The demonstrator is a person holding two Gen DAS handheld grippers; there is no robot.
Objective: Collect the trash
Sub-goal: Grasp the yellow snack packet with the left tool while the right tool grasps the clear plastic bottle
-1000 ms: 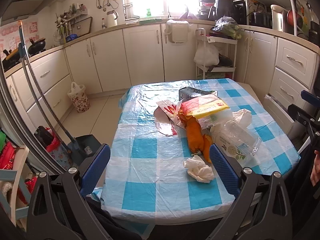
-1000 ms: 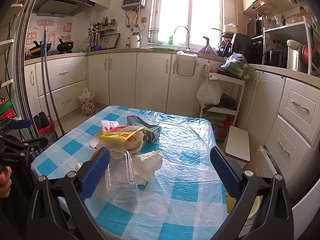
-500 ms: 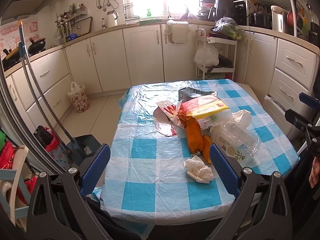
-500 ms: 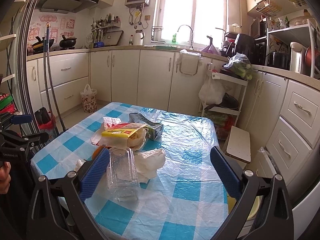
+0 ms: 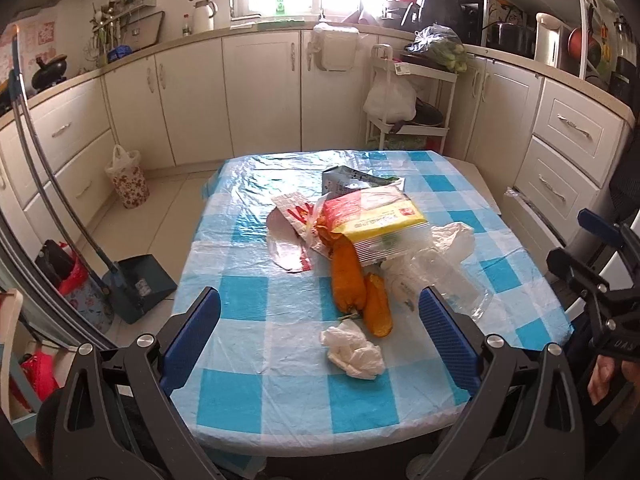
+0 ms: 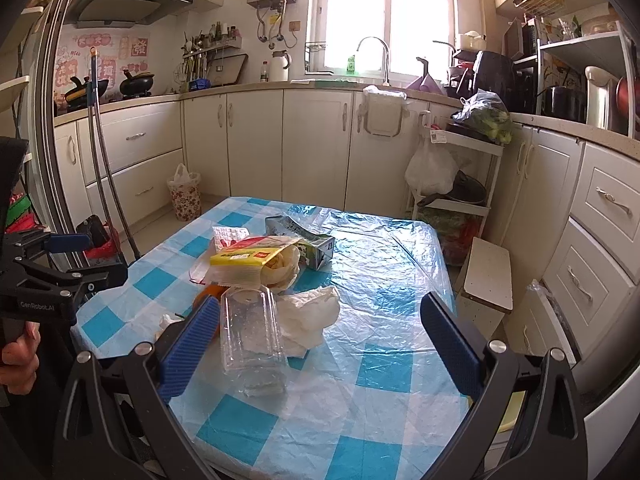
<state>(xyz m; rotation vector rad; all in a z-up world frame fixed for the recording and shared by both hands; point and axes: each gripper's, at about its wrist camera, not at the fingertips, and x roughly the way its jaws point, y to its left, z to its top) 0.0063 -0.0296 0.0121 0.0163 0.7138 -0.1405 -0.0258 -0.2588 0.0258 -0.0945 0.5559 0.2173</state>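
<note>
Trash is found heaped about the middle of the tabletop [image 5: 248, 396], none of it gathered yet. Nearest the front edge a crumpled tissue [image 5: 352, 350] lies alone, just ahead of the left gripper [image 5: 320, 332] and slightly toward its right finger; nothing is held between the spread fingers. Just beyond the tissue two orange peels [image 5: 360, 294] are laid side by side, their long axes running away from the left gripper toward the far edge, touching the pile behind. A clear plastic container [image 6: 252, 336] lies on its side on the right-hand half of the heap, its long axis pointing nearly straight away from the right gripper [image 6: 318, 340]; it is seen close beside that gripper's left finger, inside the opening. The right gripper is likewise spread wide and empty. A yellow wrapper [image 5: 376, 218] rests on top of the pile, with a white plastic bag [image 6: 310, 312] beside the container and a grey carton [image 6: 300, 244] farther toward the far edge.

Judgement: the tissue falls to the left hand, being nearer and almost centred; a short forward descent would be required. The container falls to the right hand, and would best be taken across its narrow width. A flowered bin [image 5: 128, 180] is noted on the floor, well apart from the table's left edge.
</note>
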